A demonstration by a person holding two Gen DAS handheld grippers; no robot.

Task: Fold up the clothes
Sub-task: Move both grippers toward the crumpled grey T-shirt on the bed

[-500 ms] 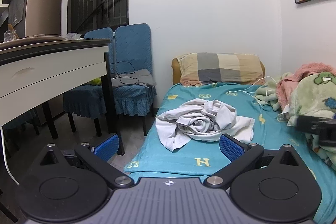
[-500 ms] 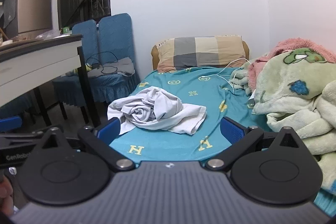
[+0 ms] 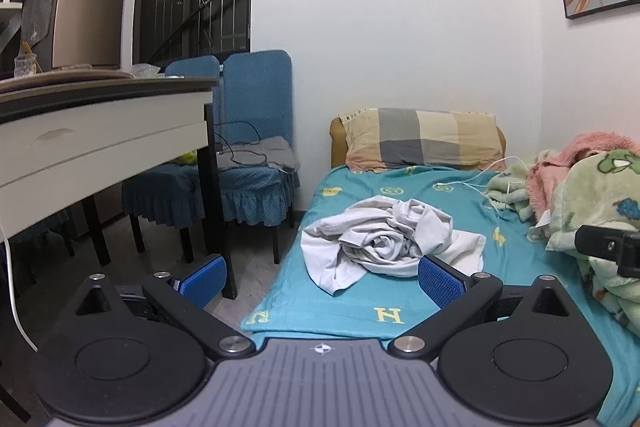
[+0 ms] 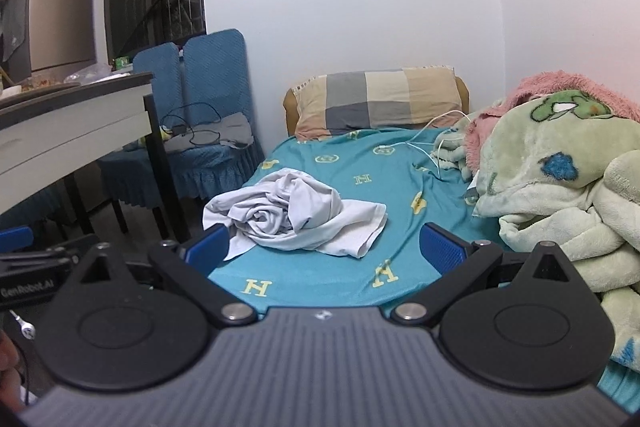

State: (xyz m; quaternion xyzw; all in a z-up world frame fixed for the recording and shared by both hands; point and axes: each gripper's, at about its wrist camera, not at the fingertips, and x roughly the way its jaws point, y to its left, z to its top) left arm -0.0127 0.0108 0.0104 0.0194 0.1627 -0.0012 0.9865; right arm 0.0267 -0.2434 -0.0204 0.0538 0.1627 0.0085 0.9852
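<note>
A crumpled white garment (image 3: 384,239) lies in a heap on the teal bed sheet (image 3: 360,311), near the bed's left edge. It also shows in the right wrist view (image 4: 296,217). My left gripper (image 3: 322,277) is open and empty, held short of the garment at the bed's foot. My right gripper (image 4: 324,247) is open and empty, also short of the garment. The left gripper's body shows at the left edge of the right wrist view (image 4: 28,267).
A checked pillow (image 3: 420,139) lies at the bed's head. Green and pink blankets (image 4: 560,179) are piled along the bed's right side, with a white cable (image 4: 432,135) beside them. A white table (image 3: 100,139) and blue chairs (image 3: 248,131) stand left of the bed.
Both grippers have shifted slightly; the garment sits a little nearer in both views. Nothing was grasped.
</note>
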